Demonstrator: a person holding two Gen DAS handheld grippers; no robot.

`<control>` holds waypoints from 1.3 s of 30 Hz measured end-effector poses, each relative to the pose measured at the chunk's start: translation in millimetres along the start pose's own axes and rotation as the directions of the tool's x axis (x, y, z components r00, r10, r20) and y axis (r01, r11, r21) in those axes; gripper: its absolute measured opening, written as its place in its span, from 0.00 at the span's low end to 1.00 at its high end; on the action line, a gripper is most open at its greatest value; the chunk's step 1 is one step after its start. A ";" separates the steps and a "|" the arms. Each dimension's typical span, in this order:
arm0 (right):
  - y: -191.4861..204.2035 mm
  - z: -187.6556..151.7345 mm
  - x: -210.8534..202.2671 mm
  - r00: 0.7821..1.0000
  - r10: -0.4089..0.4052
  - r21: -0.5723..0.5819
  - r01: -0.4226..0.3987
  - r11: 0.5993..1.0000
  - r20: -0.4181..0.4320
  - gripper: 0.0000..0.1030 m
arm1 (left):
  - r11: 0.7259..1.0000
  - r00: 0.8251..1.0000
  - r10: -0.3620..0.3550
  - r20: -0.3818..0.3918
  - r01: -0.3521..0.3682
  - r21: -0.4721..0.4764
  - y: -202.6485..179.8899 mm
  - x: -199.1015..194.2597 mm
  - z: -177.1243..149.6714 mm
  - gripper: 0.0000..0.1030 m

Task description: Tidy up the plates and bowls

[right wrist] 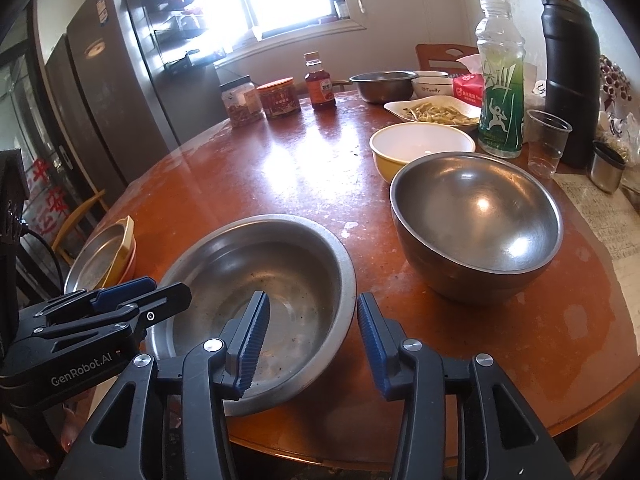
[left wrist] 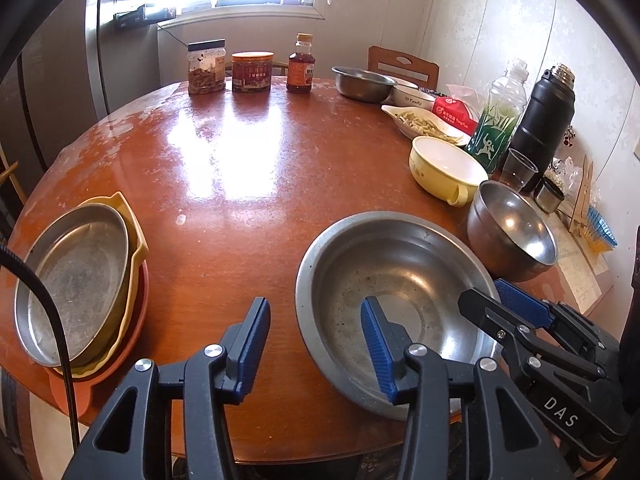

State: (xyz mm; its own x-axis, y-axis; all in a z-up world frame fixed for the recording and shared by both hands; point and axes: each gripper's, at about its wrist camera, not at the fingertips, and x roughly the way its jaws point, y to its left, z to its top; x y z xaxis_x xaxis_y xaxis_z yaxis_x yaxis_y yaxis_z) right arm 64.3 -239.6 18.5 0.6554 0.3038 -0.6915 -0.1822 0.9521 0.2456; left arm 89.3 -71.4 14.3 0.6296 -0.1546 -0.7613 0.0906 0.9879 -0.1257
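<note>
Wide bowl sits at the table's near edge, rim straddled by both half-open grippers, left and right, nothing gripped.

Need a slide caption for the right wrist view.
Right hand-held gripper open astride the rim of the wide steel basin, deep steel bowl beside.

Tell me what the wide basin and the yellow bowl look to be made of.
Wide basin: probably stainless steel, dull brushed grey with scuffs and soft reflections. Yellow bowl: glossy, white inside, yellow outside; ceramic or enamel, the look leaves it open.
</note>
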 end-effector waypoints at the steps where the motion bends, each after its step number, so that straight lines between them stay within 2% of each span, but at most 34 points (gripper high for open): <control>1: 0.4 0.2 -1.7 1.000 0.002 -0.001 -0.002 1.000 0.003 0.46 | 1.000 1.000 -0.001 0.004 0.001 0.001 -0.5 -2.4 0.0 0.46; 8: 2.9 1.1 -16.0 0.999 0.015 -0.001 -0.015 1.000 0.034 0.50 | 1.000 1.000 0.007 0.025 -0.007 -0.001 -2.7 -13.3 -0.2 0.48; 13: 3.8 2.0 -25.9 0.998 0.011 -0.011 -0.010 1.000 0.056 0.51 | 1.000 0.999 0.017 0.047 -0.017 0.007 -7.3 -23.4 -0.2 0.57; 18: -3.3 4.5 -38.0 0.996 0.001 -0.006 0.000 1.000 0.084 0.53 | 1.000 0.998 0.014 0.065 -0.015 0.014 -14.0 -31.5 1.7 0.58; 32: -58.2 17.5 -67.2 0.984 -0.075 0.090 0.061 0.994 0.160 0.54 | 0.997 0.997 -0.022 0.073 0.016 0.078 -58.5 -28.1 19.1 0.59; 39: -90.3 24.0 -70.9 0.978 -0.129 0.141 0.106 0.984 0.164 0.54 | 0.991 0.996 -0.063 0.057 0.056 0.118 -89.0 -13.8 35.9 0.59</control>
State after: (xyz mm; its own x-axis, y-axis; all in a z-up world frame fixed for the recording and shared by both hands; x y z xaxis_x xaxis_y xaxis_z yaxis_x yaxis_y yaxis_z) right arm 51.9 -347.9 61.7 0.7848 0.1686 -0.5964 -0.0063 0.9644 0.2644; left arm 100.2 -156.9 58.8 0.6655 -0.2156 -0.7146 0.2163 0.9720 -0.0918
